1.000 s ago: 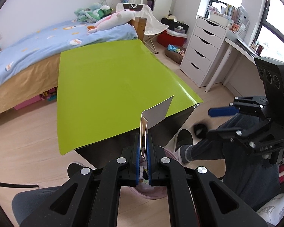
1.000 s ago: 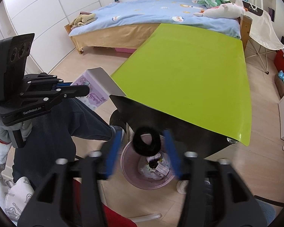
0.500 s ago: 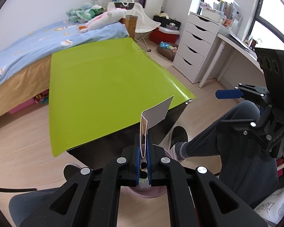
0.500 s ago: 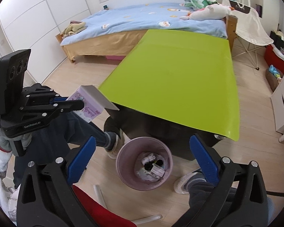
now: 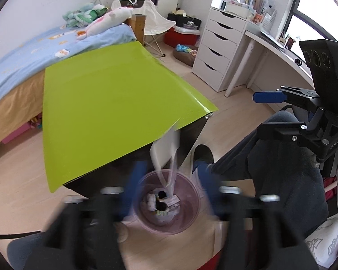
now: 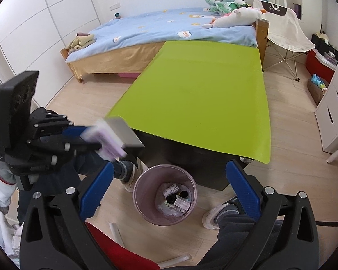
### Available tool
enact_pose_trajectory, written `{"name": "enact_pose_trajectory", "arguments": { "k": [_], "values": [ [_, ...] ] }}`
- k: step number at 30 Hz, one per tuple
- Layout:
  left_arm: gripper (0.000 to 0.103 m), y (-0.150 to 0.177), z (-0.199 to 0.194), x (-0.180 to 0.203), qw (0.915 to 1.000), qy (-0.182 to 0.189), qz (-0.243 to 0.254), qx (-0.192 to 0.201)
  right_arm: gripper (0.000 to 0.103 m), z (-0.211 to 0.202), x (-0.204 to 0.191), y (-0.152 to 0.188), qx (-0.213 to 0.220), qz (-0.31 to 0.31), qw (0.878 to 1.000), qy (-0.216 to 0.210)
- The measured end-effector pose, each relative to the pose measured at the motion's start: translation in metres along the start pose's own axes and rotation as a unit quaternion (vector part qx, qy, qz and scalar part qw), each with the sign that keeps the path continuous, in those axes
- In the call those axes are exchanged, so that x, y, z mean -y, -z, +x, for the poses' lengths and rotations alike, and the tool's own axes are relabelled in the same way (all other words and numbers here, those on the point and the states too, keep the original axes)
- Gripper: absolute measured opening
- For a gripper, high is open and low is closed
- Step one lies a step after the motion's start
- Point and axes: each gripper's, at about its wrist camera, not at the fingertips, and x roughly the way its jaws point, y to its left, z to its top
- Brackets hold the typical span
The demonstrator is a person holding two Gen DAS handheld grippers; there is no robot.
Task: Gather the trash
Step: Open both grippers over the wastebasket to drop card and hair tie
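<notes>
Left gripper [image 5: 169, 180] hangs over the round pale-pink plastic waste bin [image 5: 191, 220] on the wood floor, just in front of the lime-green-topped table [image 5: 115, 112]; its fingers are opening, blurred with motion. The flat lilac-and-white printed cardboard box [image 5: 165, 148] sits between them, smeared downward in the left wrist view. I cannot tell whether the pads press on it; my read is that it is slipping free toward the bin. From the right wrist view the box [image 6: 111, 138] shows a printed lilac face and a plain grey side, edges crisp, not crushed. Judgement on handling: empty packaging, light, stiff enough across its broad faces to pinch there, thin enough to buckle if squeezed on an edge; slick print, so likely to slide once pressure eases. The bin holds crumpled white wrappers, dark bits and a small labelled carton. Right gripper [image 6: 169, 193] is spread wide with nothing between its blue fingers [image 6: 97, 191], looking down at the same bin [image 6: 144, 204]. The table top carries no trash that I can see.
</notes>
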Motion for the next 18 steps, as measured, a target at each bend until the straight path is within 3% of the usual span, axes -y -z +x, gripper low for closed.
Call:
{"name": "enact_pose_trajectory", "arguments": {
  "k": [3, 6, 7, 18],
  "values": [
    [0.083, 0.001, 0.003, -0.001, 1.0000, 0.003, -0.005, -0.001, 0.099, 0.000, 0.001, 0.001, 0.000, 0.004, 1.000, -0.001],
    [0.088, 0.001, 0.003, -0.004, 0.9999, -0.001, -0.013, 0.000, 0.100, 0.001, 0.001, 0.000, 0.000, 0.004, 1.000, -0.003],
    [0.096, 0.001, 0.003, -0.005, 0.9999, -0.004, -0.016, 0.001, 0.100, 0.002, 0.001, 0.000, 0.000, 0.004, 1.000, -0.004],
    [0.097, -0.001, 0.000, -0.021, 0.9984, -0.029, -0.047, 0.013, 0.100, 0.010, -0.003, -0.006, 0.004, 0.003, 1.000, 0.014]
  ]
}}
